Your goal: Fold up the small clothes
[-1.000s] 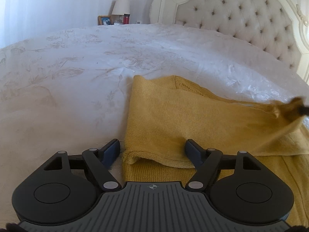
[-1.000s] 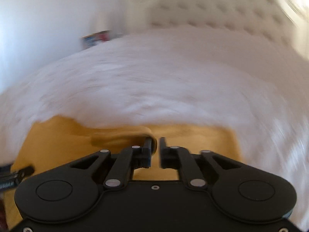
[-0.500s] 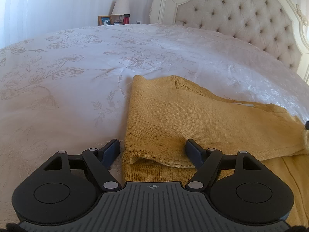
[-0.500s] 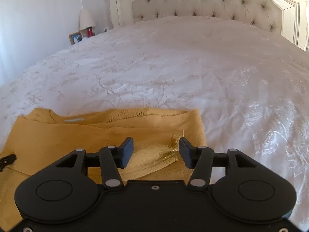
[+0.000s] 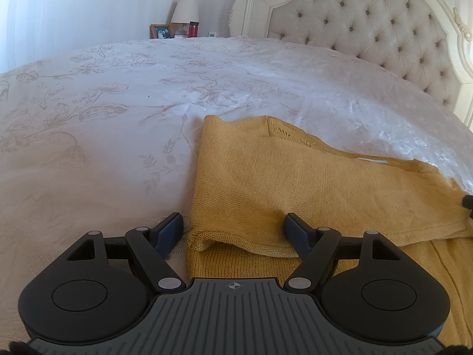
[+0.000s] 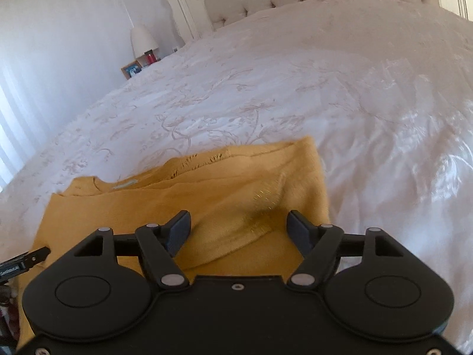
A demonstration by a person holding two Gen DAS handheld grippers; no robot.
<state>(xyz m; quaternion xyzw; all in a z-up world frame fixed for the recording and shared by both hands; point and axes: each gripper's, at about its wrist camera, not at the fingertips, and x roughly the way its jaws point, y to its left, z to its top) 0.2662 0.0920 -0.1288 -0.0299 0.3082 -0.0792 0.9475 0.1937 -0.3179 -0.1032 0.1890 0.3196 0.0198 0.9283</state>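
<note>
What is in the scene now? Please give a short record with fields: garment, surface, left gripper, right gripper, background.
garment: yellow knit sweater, partly folded, lying flat
surface: white bedspread with floral pattern
left gripper: open, jaws on either side of sweater's folded edge
right gripper: jaws opening, sweater lies between them, not pinched
background: tufted headboard, lamp

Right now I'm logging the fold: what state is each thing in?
Yellow knit top: lying on the bedspread, a flap folded over.
Left tool: open, straddling the folded edge.
Right tool: jaws opening, fabric between them, not gripped.
</note>
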